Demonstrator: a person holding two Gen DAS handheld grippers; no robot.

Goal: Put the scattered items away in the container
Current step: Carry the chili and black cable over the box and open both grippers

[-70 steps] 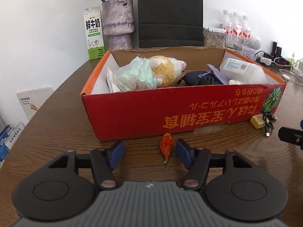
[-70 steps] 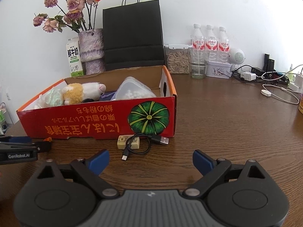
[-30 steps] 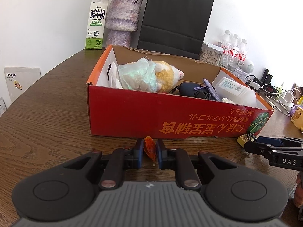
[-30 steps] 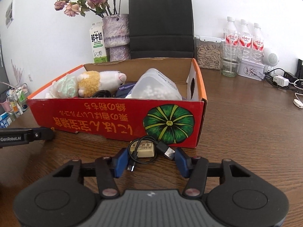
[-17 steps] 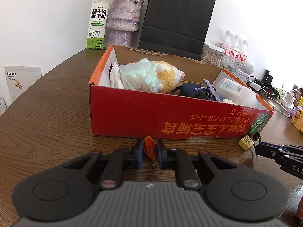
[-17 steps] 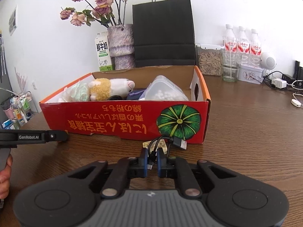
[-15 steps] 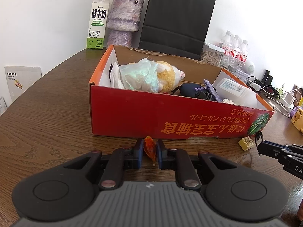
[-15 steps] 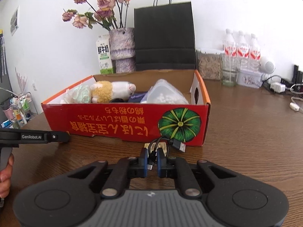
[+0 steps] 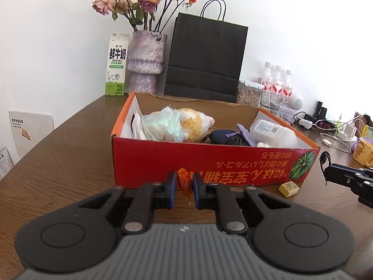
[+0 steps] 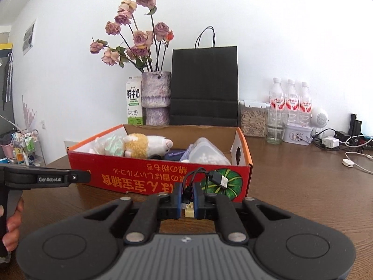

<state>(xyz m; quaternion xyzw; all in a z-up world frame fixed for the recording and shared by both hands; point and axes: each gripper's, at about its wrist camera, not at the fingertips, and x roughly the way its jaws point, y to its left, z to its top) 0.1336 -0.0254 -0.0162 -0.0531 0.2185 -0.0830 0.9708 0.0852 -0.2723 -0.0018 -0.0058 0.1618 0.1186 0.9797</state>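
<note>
**A:** Nearest you, what did each hand have?

**B:** Your left gripper [image 9: 184, 190] had its fingers pressed in on the orange wrapper [image 9: 185, 183], pinching it just in front of the red box [image 9: 209, 163]. Whether it was clear of the table [image 9: 58, 163], I couldn't tell. Your right gripper [image 10: 187, 197] was pinching the black USB cable [image 10: 198, 178], its loop and plug standing up above the fingers.

**A:** And just beyond?

**B:** One small yellow block [image 9: 288, 188] lay on the table beside the box's front right corner, gripped by neither tool.

**A:** Inside the box?

**B:** A plush toy [image 9: 193, 126], a pale crumpled bag [image 9: 163, 126], a dark pouch [image 9: 221, 134] and a clear plastic container [image 9: 272, 131] already lay in it. So you were well along, I'd say: two items in your grips to carry over the front wall and let go, then the block. The milk carton [image 9: 117, 67], vase [image 9: 145, 63] and black paper bag [image 9: 206, 58] behind looked like fixtures, not clutter.
</note>
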